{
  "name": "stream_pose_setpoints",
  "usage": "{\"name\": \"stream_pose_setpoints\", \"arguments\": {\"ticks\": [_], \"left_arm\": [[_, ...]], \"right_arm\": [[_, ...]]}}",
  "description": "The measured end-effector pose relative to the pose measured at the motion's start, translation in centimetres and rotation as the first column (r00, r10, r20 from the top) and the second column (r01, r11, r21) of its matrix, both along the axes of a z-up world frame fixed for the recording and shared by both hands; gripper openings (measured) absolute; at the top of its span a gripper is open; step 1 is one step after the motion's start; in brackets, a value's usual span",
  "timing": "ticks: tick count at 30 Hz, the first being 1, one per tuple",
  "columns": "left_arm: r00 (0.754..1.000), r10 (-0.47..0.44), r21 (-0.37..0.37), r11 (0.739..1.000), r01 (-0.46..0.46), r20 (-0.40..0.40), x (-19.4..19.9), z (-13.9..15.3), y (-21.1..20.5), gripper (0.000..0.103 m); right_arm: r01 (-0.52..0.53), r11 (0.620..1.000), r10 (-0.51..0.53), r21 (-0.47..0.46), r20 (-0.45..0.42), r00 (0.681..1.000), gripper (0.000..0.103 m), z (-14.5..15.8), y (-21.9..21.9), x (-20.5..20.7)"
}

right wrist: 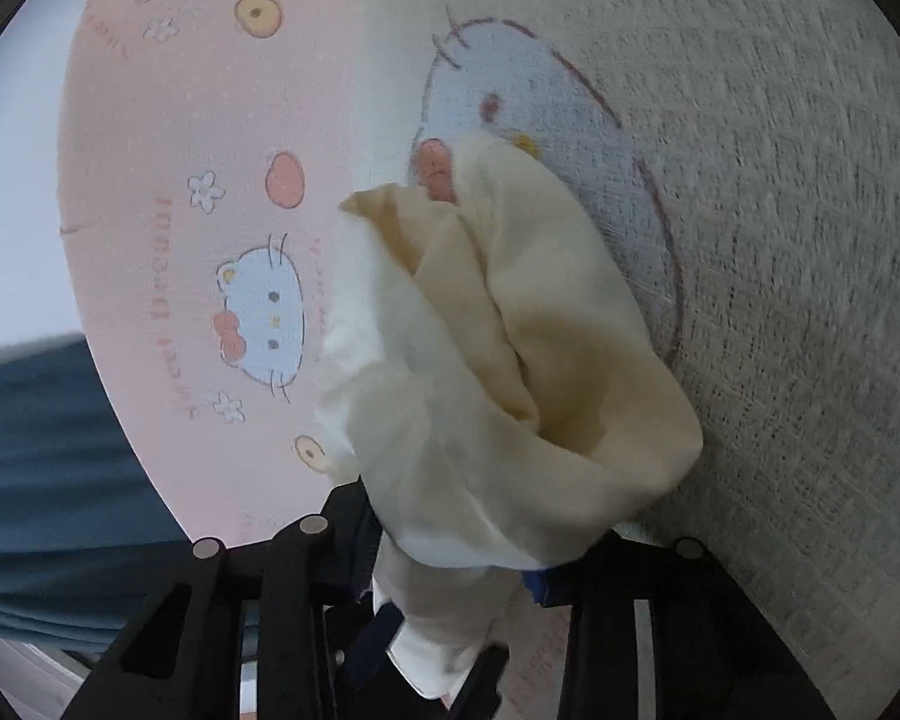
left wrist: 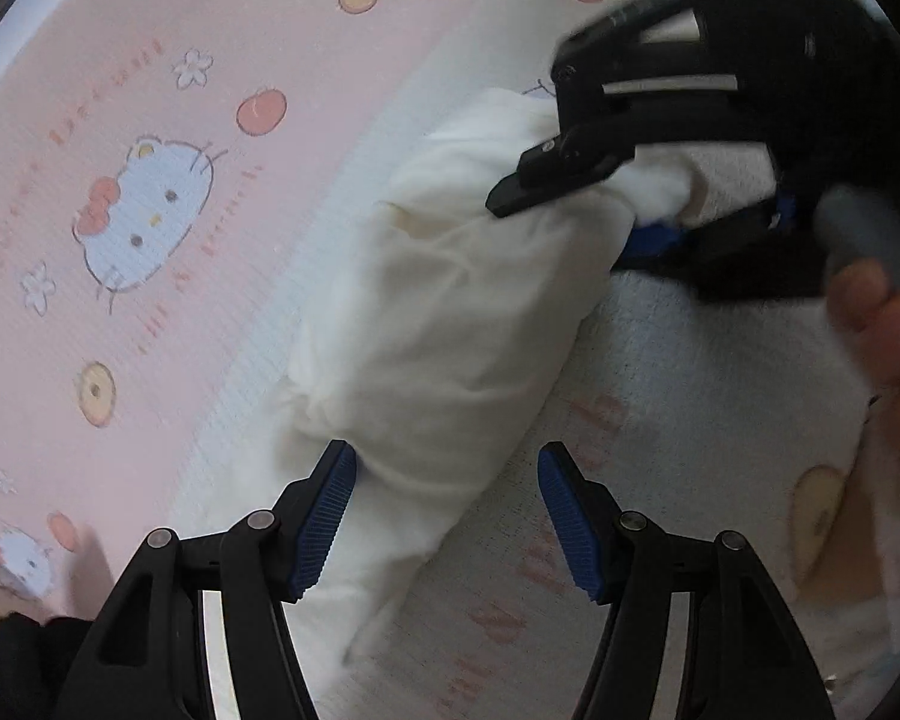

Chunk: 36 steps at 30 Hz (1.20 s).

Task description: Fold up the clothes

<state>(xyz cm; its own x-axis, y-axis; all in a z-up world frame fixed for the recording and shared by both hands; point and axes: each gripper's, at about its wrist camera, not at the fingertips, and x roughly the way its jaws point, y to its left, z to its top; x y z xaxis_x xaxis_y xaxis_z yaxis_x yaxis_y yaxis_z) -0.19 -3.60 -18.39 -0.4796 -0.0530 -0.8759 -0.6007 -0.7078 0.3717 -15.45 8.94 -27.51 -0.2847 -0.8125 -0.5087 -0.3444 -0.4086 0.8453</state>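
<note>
A white and cream garment (left wrist: 450,312) lies bunched in a long roll on a pink and white printed blanket (left wrist: 150,120). My left gripper (left wrist: 447,525) hangs over its near end, open; the cloth runs between the blue pads (left wrist: 324,528) and lies against the left one. My right gripper (left wrist: 570,228) is shut on the garment's far end, a blue pad showing under the cloth. In the right wrist view the garment (right wrist: 510,330) bulges up out of my right gripper (right wrist: 450,546) and hides its fingertips.
A person's hand (left wrist: 888,324) grasps the right gripper's handle. The blanket (right wrist: 780,240) turns to white waffle weave on the right, with cartoon cat prints (right wrist: 264,312). Blue-grey fabric (right wrist: 42,450) lies beyond its left edge. Something dark (left wrist: 24,648) sits at the lower left.
</note>
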Motion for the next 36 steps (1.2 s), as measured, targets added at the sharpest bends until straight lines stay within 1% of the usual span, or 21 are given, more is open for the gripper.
{"name": "stream_pose_setpoints", "arguments": {"ticks": [2, 4, 6, 8, 10, 13, 15, 17, 19, 21, 22, 23, 25, 26, 28, 29, 30, 33, 34, 35, 36], "left_arm": [[1.0, -0.008, -0.014, 1.0, 0.007, -0.014, 0.3, -0.2, 0.2, 0.065], [1.0, -0.019, -0.026, 0.999, 0.018, -0.017, 0.5, -0.4, 0.5, 0.069], [0.999, -0.028, -0.054, 0.998, 0.026, -0.035, 0.9, -0.5, 1.0, 0.07], [0.996, -0.066, -0.096, 0.994, 0.061, -0.054, 1.5, -0.6, 1.7, 0.071], [0.989, -0.121, -0.159, 0.981, 0.107, -0.082, 2.0, -0.8, 2.8, 0.071], [0.98, -0.166, -0.177, 0.973, 0.145, -0.107, 2.0, -0.8, 4.0, 0.071], [0.981, -0.164, -0.166, 0.976, 0.145, -0.107, 1.7, -0.8, 4.1, 0.071], [0.988, -0.106, -0.154, 0.984, 0.087, -0.117, 0.8, 0.0, 4.0, 0.071], [0.984, -0.101, -0.115, 0.99, 0.085, -0.148, 0.8, 1.9, 3.9, 0.071], [0.975, -0.134, -0.112, 0.987, 0.115, -0.177, 0.4, 3.1, 4.6, 0.075], [0.976, -0.145, -0.123, 0.984, 0.125, -0.164, 0.4, 2.9, 4.8, 0.082], [0.977, -0.155, -0.134, 0.982, 0.135, -0.149, 0.4, 2.6, 4.9, 0.084], [0.986, -0.153, -0.11, 0.983, 0.145, -0.07, 0.3, 1.2, 5.3, 0.084], [0.988, -0.147, -0.115, 0.983, 0.141, -0.046, 0.2, 0.6, 5.5, 0.084], [0.987, -0.152, -0.157, 0.977, 0.142, -0.056, 0.3, -0.9, 6.3, 0.084], [0.984, -0.161, -0.155, 0.977, 0.147, -0.078, 0.3, -1.0, 6.5, 0.087], [0.982, -0.162, -0.143, 0.979, 0.148, -0.094, 0.3, -0.9, 6.6, 0.088], [0.992, -0.086, -0.076, 0.994, 0.079, -0.094, -1.4, -0.6, 5.7, 0.09], [0.994, -0.058, -0.056, 0.997, 0.053, -0.092, -2.2, -0.7, 5.1, 0.099], [0.995, -0.03, -0.036, 0.999, 0.027, -0.09, -2.9, -0.7, 4.6, 0.103], [0.998, -0.022, 0.007, 1.0, 0.023, -0.067, -3.4, -0.8, 4.0, 0.103]], "right_arm": [[-0.029, 0.999, 0.031, 0.042, -0.047, 0.998, 0.035, 1.0, -0.3, -0.3], [-0.051, 0.998, 0.054, 0.045, -0.08, 0.995, 0.035, 1.6, -0.7, -0.6], [-0.059, 0.997, 0.063, 0.042, -0.091, 0.994, 0.035, 2.0, -0.7, -0.8], [-0.063, 0.998, 0.064, 0.017, -0.098, 0.993, 0.035, 2.1, -0.8, -0.8], [-0.068, 0.998, 0.069, 0.011, -0.102, 0.992, 0.035, 2.1, -0.9, -0.8], [-0.075, 0.997, 0.074, -0.002, -0.111, 0.991, 0.035, 2.4, -1.3, -0.7], [-0.082, 0.997, 0.082, 0.004, -0.118, 0.99, 0.035, 2.5, -1.5, -0.7], [-0.077, 0.997, 0.076, -0.008, -0.106, 0.991, 0.035, 2.2, -1.2, -0.5], [-0.073, 0.997, 0.071, -0.022, -0.091, 0.993, 0.035, 1.8, -0.9, -0.3], [-0.071, 0.997, 0.069, -0.031, -0.087, 0.994, 0.035, 1.6, -0.4, 0.1], [-0.072, 0.997, 0.068, -0.036, -0.088, 0.994, 0.035, 1.6, -0.2, 0.3], [-0.074, 0.997, 0.07, -0.039, -0.092, 0.993, 0.035, 1.6, 0.1, 0.5], [-0.079, 0.996, 0.075, -0.041, -0.1, 0.992, 0.035, 1.8, 0.2, 0.7], [-0.079, 0.996, 0.074, -0.047, -0.102, 0.992, 0.035, 1.8, 0.4, 0.9], [-0.08, 0.995, 0.073, -0.064, -0.102, 0.992, 0.035, 1.8, 0.5, 1.0], [-0.078, 0.994, 0.071, -0.073, -0.099, 0.993, 0.035, 1.7, 0.6, 1.0], [-0.074, 0.994, 0.066, -0.083, -0.094, 0.993, 0.035, 1.6, 0.7, 1.1], [-0.061, 0.992, 0.053, -0.111, -0.072, 0.996, 0.035, 1.2, 0.9, 1.1], [-0.058, 0.991, 0.05, -0.117, -0.065, 0.997, 0.035, 1.0, 1.0, 1.1], [-0.055, 0.991, 0.048, -0.12, -0.06, 0.997, 0.035, 0.9, 1.1, 1.1], [-0.054, 0.991, 0.047, -0.121, -0.058, 0.997, 0.035, 0.9, 1.1, 1.1]]}}
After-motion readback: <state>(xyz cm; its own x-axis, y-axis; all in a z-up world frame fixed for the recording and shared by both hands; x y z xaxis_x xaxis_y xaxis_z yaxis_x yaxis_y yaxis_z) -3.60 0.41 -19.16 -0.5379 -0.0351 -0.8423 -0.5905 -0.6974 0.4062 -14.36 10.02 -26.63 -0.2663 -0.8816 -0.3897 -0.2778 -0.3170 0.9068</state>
